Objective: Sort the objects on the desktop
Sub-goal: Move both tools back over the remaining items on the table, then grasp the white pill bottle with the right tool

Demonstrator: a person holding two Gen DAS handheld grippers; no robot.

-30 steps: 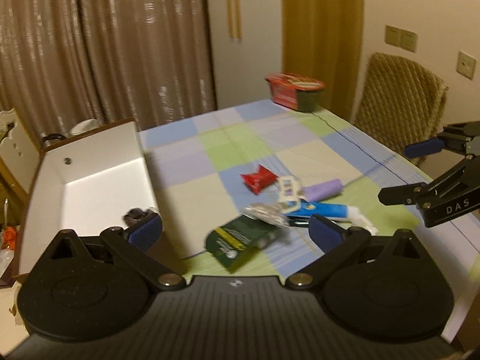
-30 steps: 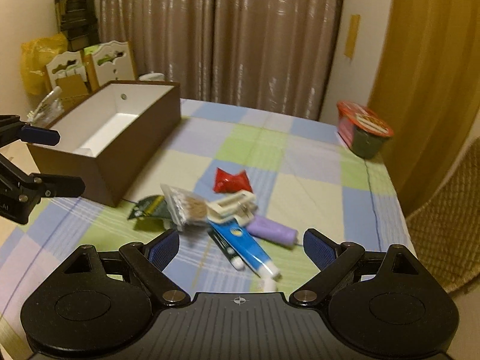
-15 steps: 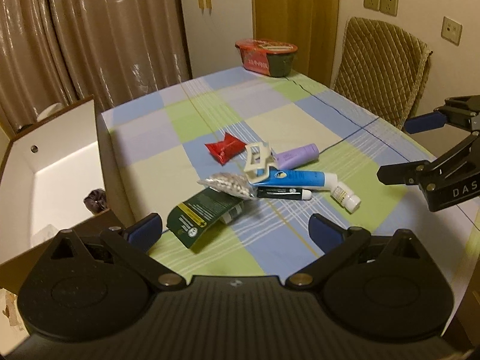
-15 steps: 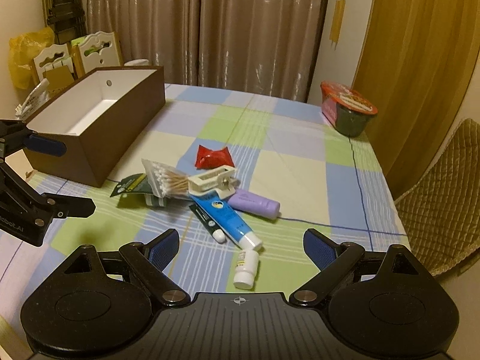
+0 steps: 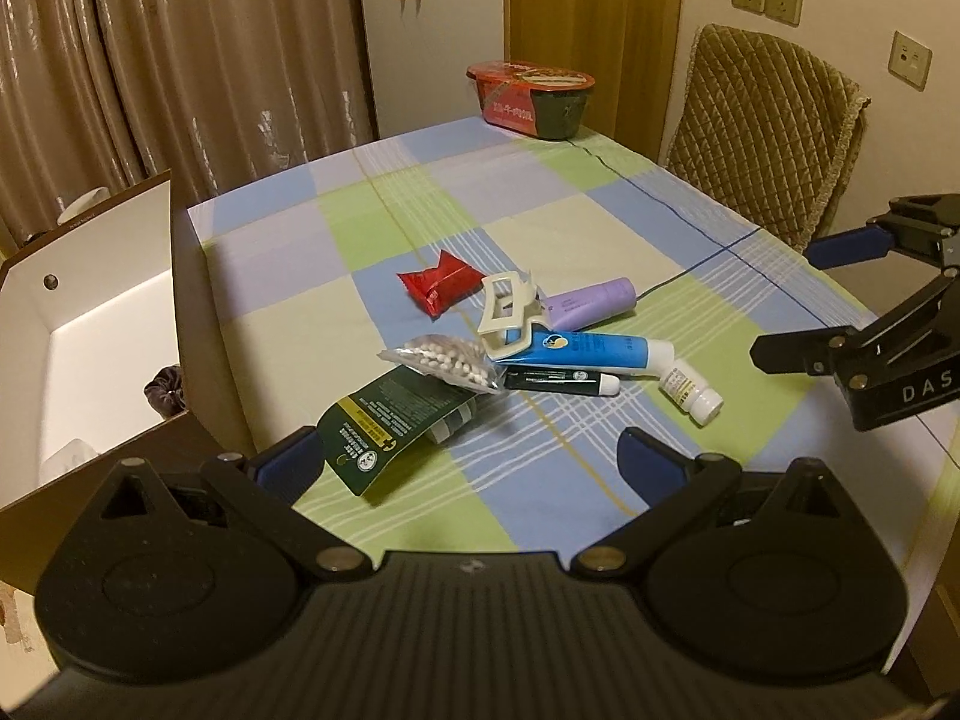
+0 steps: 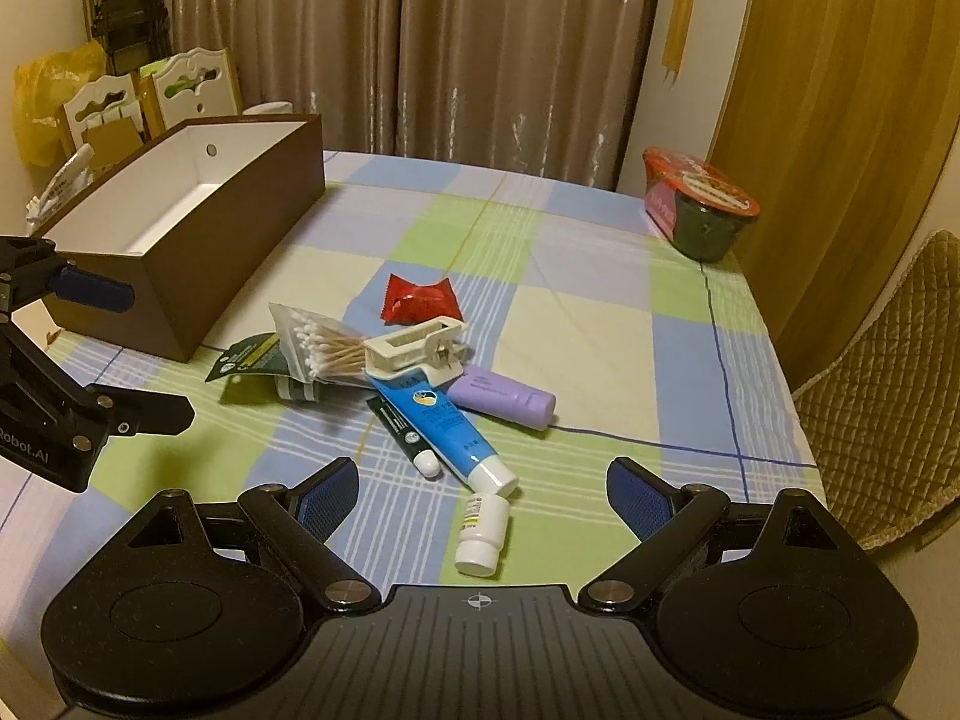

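Observation:
A pile lies mid-table: a red packet (image 6: pixel 420 300), a bag of cotton swabs (image 6: pixel 324 345), a cream hair clip (image 6: pixel 417 351), a purple tube (image 6: pixel 501 399), a blue tube (image 6: pixel 444 432), a black tube (image 6: pixel 402 435), a green packet (image 6: pixel 252 357) and a small white bottle (image 6: pixel 480 534). The brown box (image 6: pixel 198 240) with a white inside stands at the left. My left gripper (image 5: pixel 468 459) is open and empty, above the table's near edge by the green packet (image 5: pixel 390 420). My right gripper (image 6: pixel 480 495) is open and empty, just above the white bottle.
A red-lidded food bowl (image 6: pixel 699 210) stands at the far right corner of the checked tablecloth (image 6: pixel 588 312). A padded chair (image 6: pixel 888 384) is at the right edge. Inside the box a dark scrunchie (image 5: pixel 165 390) lies. Curtains hang behind.
Both grippers have drawn back and swung toward the pile, so the white bottle has come into view. The left gripper's view turned away from the box. The objects have not moved.

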